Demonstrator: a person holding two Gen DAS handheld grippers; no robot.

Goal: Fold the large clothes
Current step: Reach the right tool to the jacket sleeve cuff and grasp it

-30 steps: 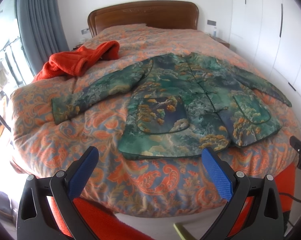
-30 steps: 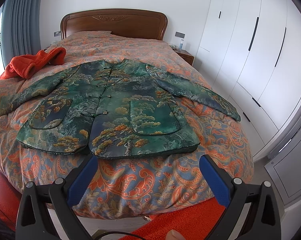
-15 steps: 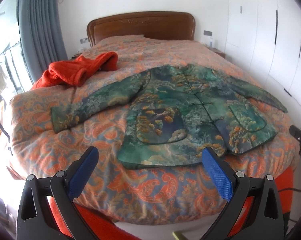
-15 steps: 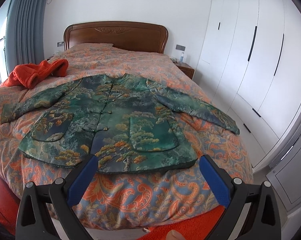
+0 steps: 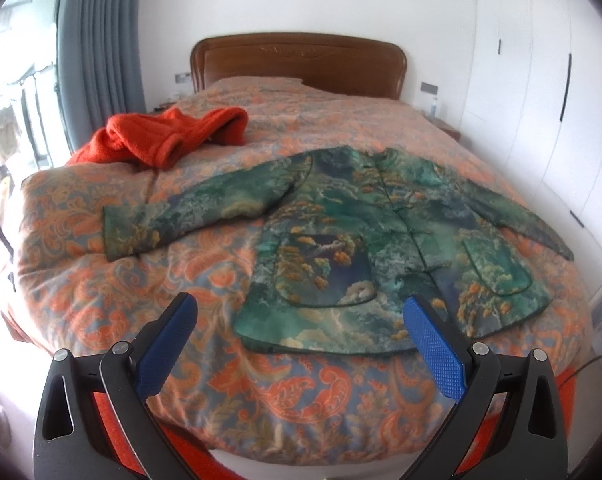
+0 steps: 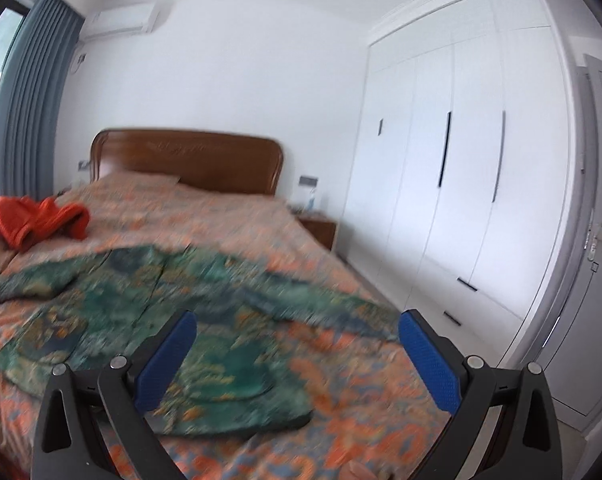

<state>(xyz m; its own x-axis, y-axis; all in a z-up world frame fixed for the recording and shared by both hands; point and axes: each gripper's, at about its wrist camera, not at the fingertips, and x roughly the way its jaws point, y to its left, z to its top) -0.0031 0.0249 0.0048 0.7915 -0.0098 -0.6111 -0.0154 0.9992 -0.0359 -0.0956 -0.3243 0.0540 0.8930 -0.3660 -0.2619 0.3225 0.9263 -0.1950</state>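
Note:
A green patterned jacket (image 5: 385, 240) lies flat and face up on the bed, sleeves spread to both sides, hem toward me. In the right wrist view the same jacket (image 6: 149, 312) is blurred by motion. My left gripper (image 5: 301, 320) is open and empty, hovering near the foot of the bed just short of the jacket's hem. My right gripper (image 6: 297, 340) is also open and empty, held low over the jacket's right side, with the right sleeve (image 6: 325, 308) stretching toward the bed's edge.
An orange paisley bedspread (image 5: 101, 300) covers the bed. A crumpled orange-red garment (image 5: 161, 136) lies at the far left near the curtain (image 5: 101, 40). A wooden headboard (image 5: 297, 60) stands behind. White wardrobe doors (image 6: 461, 200) line the right wall, with a bedside table (image 6: 319, 230) beside them.
Both cameras have tilted up and dropped lower toward the bed. The right gripper has moved most, now showing wall and wardrobe. The jacket has not moved; both grippers stay open.

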